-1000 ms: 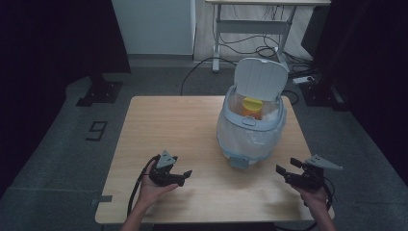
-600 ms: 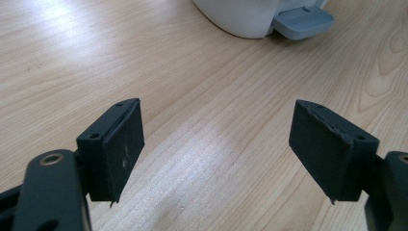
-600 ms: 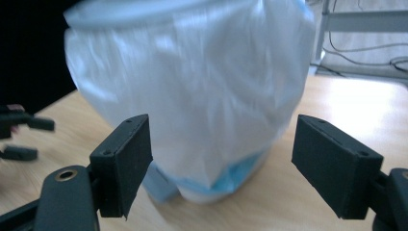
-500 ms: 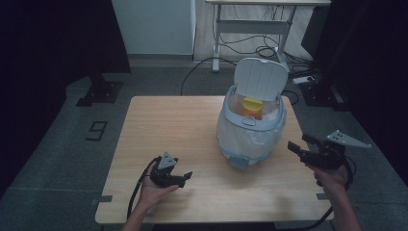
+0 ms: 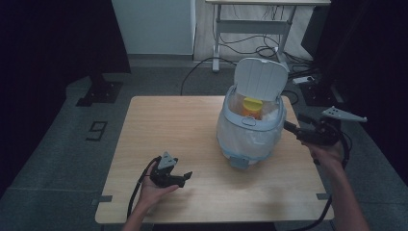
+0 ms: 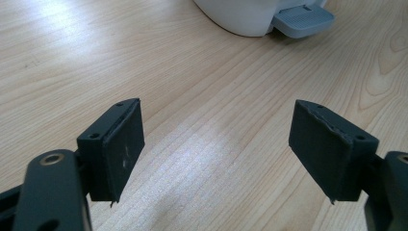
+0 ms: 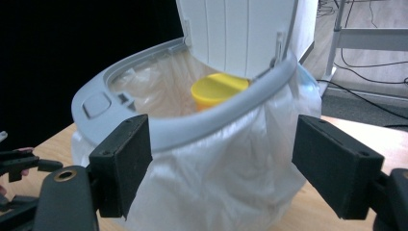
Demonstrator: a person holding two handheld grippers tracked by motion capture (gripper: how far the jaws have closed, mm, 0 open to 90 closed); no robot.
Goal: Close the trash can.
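Right gripper (image 5: 292, 129) (jaws wide, empty) hovers beside bin (image 5: 250, 132); lid (image 5: 260, 79) up, liner (image 7: 226, 178) fitted, yellow container (image 5: 251, 107) inside.

bin (image 5: 250, 130): white, grey rim (clear liner) | cup (image 5: 251, 107): yellow, perhaps orange-labelled | table (image 5: 183, 125): light woodgrain

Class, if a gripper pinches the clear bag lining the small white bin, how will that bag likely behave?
The bag hangs wrinkled and billowing below the grey rim, so it is probably floppy and would crumple. It looks thin, perhaps easily torn. Tucked under the rim, it might tug the bin along.
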